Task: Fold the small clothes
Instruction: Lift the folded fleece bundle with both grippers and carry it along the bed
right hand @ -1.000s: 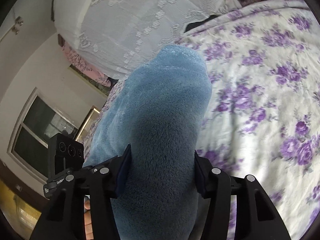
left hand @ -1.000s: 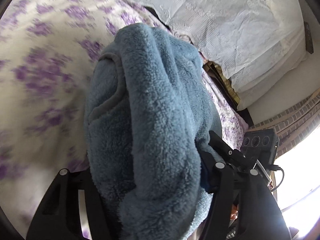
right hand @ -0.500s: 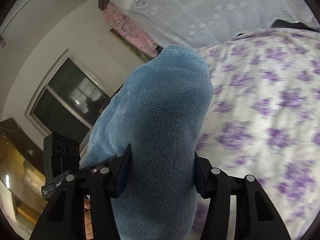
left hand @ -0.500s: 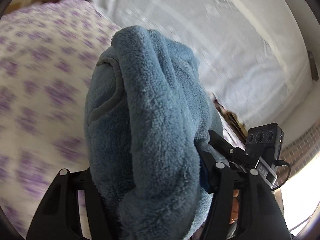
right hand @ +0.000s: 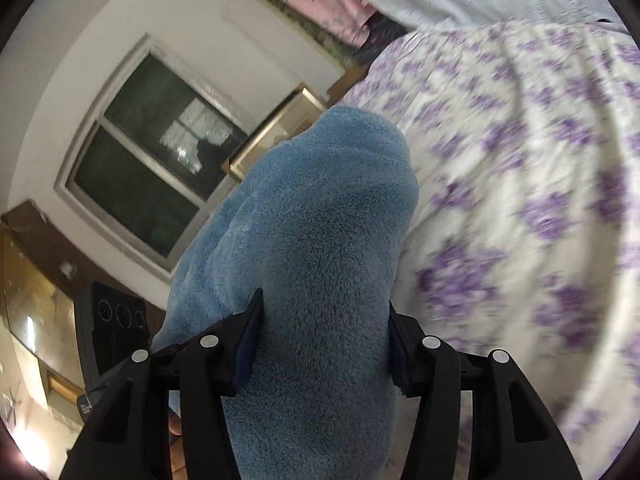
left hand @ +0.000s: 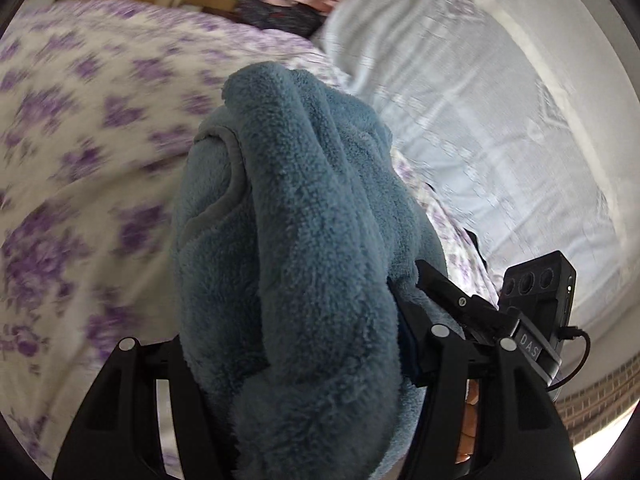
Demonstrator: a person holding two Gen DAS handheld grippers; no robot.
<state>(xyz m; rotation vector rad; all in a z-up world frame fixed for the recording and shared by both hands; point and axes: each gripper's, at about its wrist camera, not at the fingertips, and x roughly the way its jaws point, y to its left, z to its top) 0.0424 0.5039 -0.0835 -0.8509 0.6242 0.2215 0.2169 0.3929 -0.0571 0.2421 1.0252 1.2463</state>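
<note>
Bed: my floral bedspread fills most of both views, a white lace cover lying beyond it; this is the only flat place I see to lay the fold.
Window: a dark window sits in the wall past the bed's edge, in the right view.
Garment: the blue fleece garment hangs bunched in the air above the bedspread, held between my two tools, not resting on it.
Left gripper: half-open jaws clamped on a thick wad of fleece, grey seam showing.
Right gripper: likewise half-open, both pads pressed into a thick roll of fleece.
Step, as I judge it: carrying the piece over to lay down.
Doing it well: keep both grips level, hold the cloth taut between them, lower it flat, release only once it rests.
</note>
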